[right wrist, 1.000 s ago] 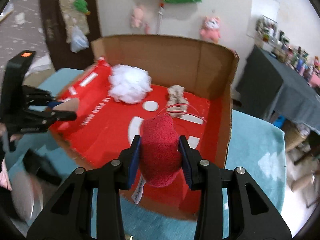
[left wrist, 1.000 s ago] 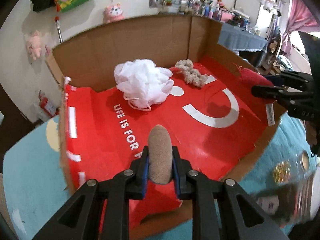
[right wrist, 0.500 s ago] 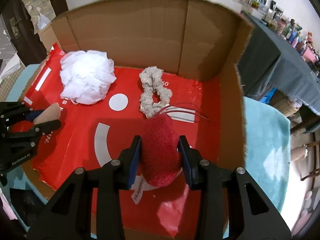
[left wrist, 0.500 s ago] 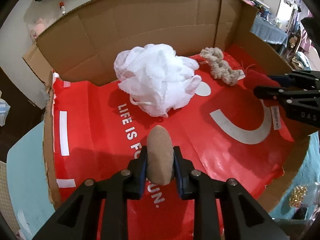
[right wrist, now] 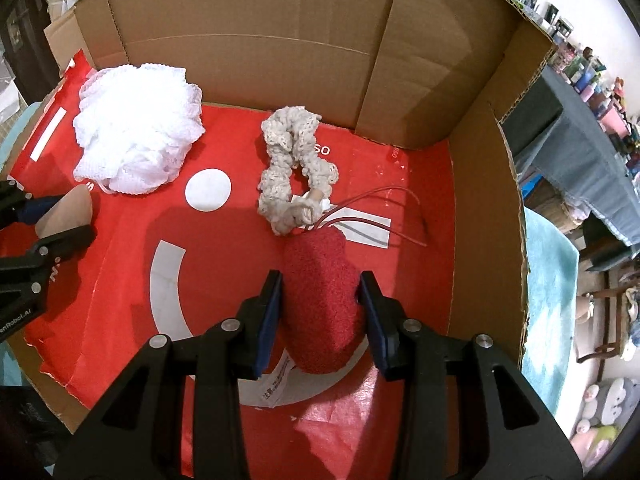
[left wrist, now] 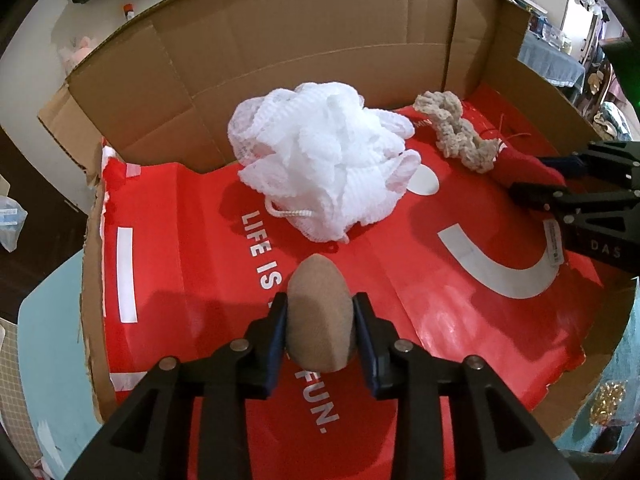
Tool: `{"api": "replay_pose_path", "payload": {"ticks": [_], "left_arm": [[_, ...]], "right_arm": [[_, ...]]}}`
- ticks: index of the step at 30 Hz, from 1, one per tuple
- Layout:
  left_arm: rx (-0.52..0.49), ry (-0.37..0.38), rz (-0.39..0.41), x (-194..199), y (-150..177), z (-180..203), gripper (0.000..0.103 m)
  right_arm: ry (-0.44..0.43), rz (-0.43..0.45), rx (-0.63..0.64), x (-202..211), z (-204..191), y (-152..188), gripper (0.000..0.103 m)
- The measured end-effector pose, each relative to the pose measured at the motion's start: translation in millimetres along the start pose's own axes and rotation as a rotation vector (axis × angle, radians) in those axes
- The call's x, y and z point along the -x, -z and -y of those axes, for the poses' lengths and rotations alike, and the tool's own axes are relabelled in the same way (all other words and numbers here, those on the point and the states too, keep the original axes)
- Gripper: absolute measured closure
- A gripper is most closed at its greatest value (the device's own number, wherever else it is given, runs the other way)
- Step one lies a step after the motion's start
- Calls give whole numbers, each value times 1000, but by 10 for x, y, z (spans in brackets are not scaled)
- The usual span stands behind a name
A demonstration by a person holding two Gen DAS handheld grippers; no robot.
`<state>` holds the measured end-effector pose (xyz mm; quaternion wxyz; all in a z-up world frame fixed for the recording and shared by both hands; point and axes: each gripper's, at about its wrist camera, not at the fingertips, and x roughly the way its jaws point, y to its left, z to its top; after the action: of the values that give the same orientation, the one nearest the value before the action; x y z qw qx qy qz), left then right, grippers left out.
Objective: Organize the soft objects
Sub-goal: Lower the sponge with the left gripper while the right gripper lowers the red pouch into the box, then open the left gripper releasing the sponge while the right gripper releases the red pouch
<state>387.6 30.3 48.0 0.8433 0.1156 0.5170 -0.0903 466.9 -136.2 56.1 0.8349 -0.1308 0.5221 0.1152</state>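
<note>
My left gripper (left wrist: 320, 316) is shut on a tan egg-shaped sponge (left wrist: 320, 316) and holds it over the red-lined floor of a cardboard box (left wrist: 280, 36). My right gripper (right wrist: 320, 304) is shut on a red fuzzy soft piece (right wrist: 320, 304) with a white tag and red strings, low over the box floor at the right. A white mesh bath pouf (left wrist: 324, 160) lies at the back left of the box, also in the right wrist view (right wrist: 136, 140). A beige crocheted scrunchie (right wrist: 292, 168) lies just beyond the red piece, and shows in the left wrist view (left wrist: 456, 132).
The box has tall cardboard walls (right wrist: 248, 32) at the back and right, a low front edge, and a red printed liner (left wrist: 440, 300). A light blue rug (right wrist: 548, 276) lies under the box. A cluttered grey-covered table (right wrist: 580, 128) stands to the right.
Both grippers have moved forward and down into the box with their loads. The pouf and scrunchie have not moved.
</note>
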Motion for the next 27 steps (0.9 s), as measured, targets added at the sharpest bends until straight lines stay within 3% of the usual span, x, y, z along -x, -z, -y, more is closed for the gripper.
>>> {"api": "replay_pose_path", "payload": {"ticks": [4, 13, 18, 23, 27], "left_arm": [[-5, -5, 4, 17, 12, 46, 68], [-8, 7, 21, 72, 42, 86, 50], [-5, 13, 58, 192, 60, 113, 38], [-7, 17, 100, 350, 91, 146, 33], [2, 28, 153, 544, 146, 166, 22]], "right_arm": [[11, 3, 14, 3, -14, 15, 65], [41, 8, 44, 16, -84, 78, 63], [41, 21, 59, 60, -120, 109, 58], [46, 36, 68, 155, -173, 135, 55], [44, 57, 59, 298, -184, 169, 51]]}}
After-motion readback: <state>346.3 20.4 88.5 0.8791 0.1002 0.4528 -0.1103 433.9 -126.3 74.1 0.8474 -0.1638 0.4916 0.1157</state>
